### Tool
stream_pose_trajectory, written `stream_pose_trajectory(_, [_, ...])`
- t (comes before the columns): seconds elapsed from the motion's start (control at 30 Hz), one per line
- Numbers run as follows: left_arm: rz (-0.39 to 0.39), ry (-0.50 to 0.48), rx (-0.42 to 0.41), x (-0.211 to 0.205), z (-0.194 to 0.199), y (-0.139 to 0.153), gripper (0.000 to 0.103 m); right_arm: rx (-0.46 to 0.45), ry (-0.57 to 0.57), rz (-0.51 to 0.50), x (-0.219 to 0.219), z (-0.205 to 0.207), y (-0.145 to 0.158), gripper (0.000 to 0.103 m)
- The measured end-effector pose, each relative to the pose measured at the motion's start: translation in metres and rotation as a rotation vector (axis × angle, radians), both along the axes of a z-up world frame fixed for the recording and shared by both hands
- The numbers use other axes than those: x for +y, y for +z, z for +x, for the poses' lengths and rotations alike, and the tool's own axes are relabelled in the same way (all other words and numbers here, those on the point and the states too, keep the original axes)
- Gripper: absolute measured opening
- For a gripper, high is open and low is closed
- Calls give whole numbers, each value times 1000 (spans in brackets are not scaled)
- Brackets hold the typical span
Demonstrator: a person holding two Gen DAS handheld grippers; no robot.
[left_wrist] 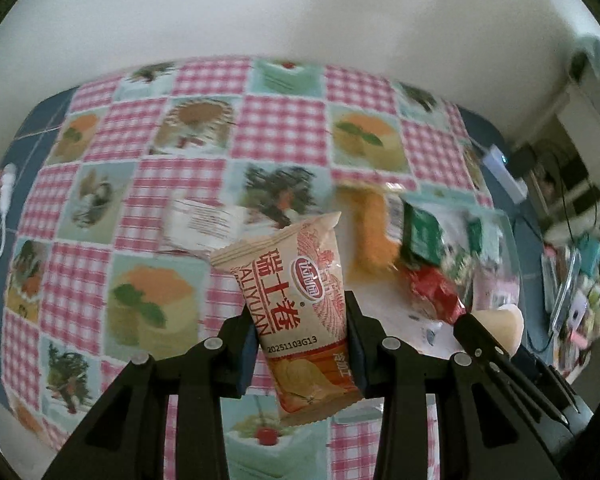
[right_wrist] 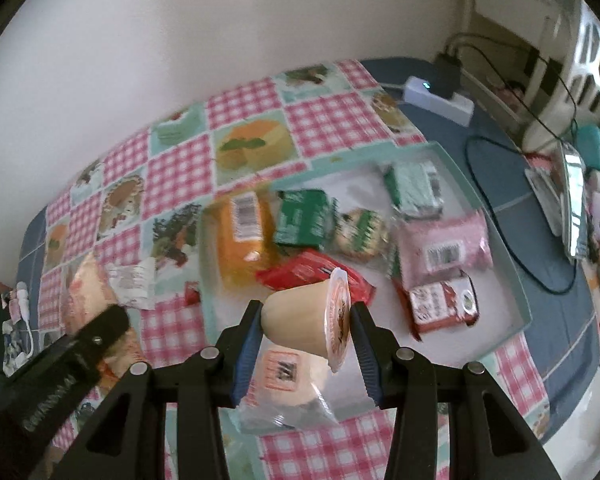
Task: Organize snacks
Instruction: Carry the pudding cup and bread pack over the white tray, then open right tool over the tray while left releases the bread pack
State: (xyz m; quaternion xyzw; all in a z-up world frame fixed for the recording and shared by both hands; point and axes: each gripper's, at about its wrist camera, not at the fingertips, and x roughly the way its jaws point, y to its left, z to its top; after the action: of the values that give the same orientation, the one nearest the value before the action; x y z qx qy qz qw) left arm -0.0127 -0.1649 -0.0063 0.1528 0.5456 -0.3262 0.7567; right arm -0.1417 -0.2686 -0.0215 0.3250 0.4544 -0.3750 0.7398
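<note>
Snacks already fill the shallow tray (right_wrist: 496, 216) on the checked tablecloth (left_wrist: 280, 120): orange, green, pink and red packets. Left gripper (left_wrist: 302, 340) pinches a Swiss-roll packet (left_wrist: 296, 300) in the air; right gripper (right_wrist: 306, 328) pinches a pudding cup (right_wrist: 308, 320). Both look mid-carry; next, lowering each into the tray.

The tablecloth (left_wrist: 284, 128) alternates pink-and-white gingham squares with pale mint squares picturing desserts; a blue cloth (right_wrist: 540, 272) shows at its edges. The left gripper (left_wrist: 300, 344), black with blue pads, bears a beige snack packet (left_wrist: 296, 300) printed in red. The right gripper (right_wrist: 306, 344), black with blue pads too, bears a cream jelly cup (right_wrist: 304, 320) with an orange-rimmed lid. At 12 o'clock from the cup, the mint-rimmed tray (right_wrist: 500, 240) carries orange, green, red and pink packets.
</note>
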Motion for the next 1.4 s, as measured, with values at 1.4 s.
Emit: stream_pose_trajectory(1.4, [138, -183, 65, -66, -50, -66, 40, 91, -153, 159, -49, -58, -49, 47])
